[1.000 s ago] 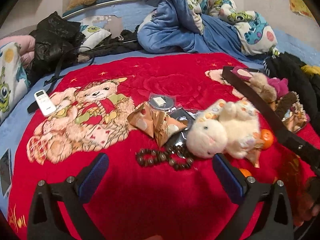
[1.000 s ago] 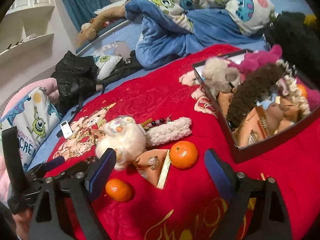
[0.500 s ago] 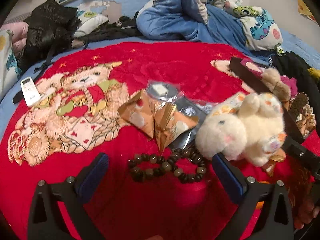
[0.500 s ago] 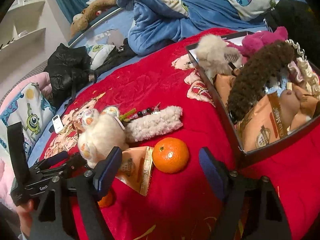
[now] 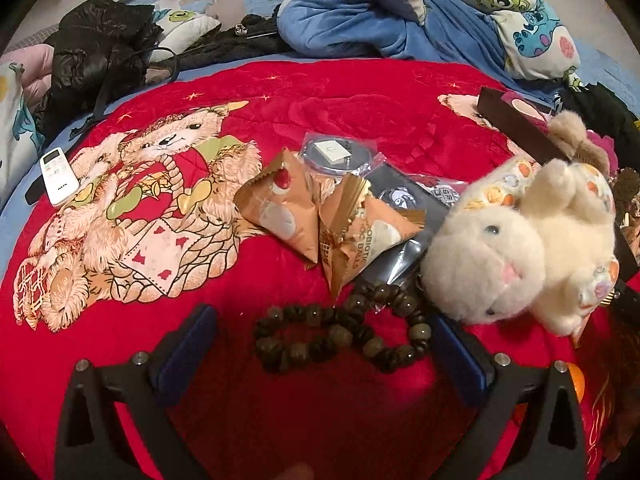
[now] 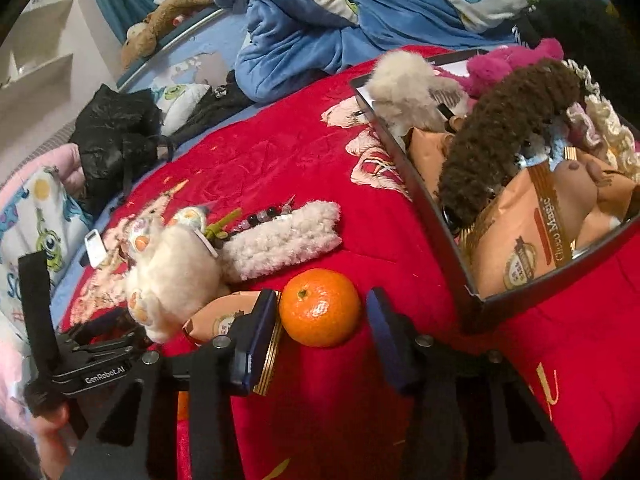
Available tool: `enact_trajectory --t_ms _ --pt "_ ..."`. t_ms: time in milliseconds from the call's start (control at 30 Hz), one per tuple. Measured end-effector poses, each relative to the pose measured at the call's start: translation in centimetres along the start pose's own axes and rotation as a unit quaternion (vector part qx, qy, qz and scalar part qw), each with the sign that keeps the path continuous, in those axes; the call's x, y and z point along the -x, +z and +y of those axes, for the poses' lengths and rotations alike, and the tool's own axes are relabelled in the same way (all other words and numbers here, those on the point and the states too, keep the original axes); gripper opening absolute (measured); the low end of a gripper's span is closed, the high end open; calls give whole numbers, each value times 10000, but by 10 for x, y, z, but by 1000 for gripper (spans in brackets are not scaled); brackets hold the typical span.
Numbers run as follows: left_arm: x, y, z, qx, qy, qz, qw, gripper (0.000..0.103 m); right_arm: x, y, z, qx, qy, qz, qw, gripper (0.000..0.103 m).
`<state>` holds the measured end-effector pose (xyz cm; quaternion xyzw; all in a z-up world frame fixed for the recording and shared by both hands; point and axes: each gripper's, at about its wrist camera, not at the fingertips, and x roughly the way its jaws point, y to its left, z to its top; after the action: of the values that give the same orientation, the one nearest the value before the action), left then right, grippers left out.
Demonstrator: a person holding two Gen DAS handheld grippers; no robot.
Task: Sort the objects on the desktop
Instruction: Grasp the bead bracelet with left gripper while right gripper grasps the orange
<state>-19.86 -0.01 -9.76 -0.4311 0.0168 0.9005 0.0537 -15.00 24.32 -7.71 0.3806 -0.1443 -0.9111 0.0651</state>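
Orange now sits between right gripper pads, jaws apart, narrowed since earlier; box at 2 o'clock. Left gripper apart, astride beads. Grasps imminent.

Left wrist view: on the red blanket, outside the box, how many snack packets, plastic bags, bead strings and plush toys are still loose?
Snack packets: 2
Plastic bags: 2
Bead string: 1
Plush toy: 1
Total: 6
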Motion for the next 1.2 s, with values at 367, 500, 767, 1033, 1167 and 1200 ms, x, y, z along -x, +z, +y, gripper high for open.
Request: enact_trajectory --t_ms 367,500,767,1033,1167,1200 --pt "3 -3 1 31 -44 -115 9999 103 3 -3 -3 -3 -17 -81 10000 37" --pt "11 -6 6 159 -6 -289 9995 83 3 -4 0 67 -78 -94 9999 37" --pt "20 -9 24 536 -7 -510 9973 34 3 -4 -1 46 -49 -97 9999 37" --pt "26 -12 36 775 -214 -652 9946 14 3 -3 -1 43 -43 -103 9999 37" --pt "35 -15 36 751 -309 -772 9937 12 5 -3 -1 34 -36 -122 9999 37" --pt "38 -17 37 757 -330 -806 9933 12 5 -3 -1 37 -39 -132 9999 37"
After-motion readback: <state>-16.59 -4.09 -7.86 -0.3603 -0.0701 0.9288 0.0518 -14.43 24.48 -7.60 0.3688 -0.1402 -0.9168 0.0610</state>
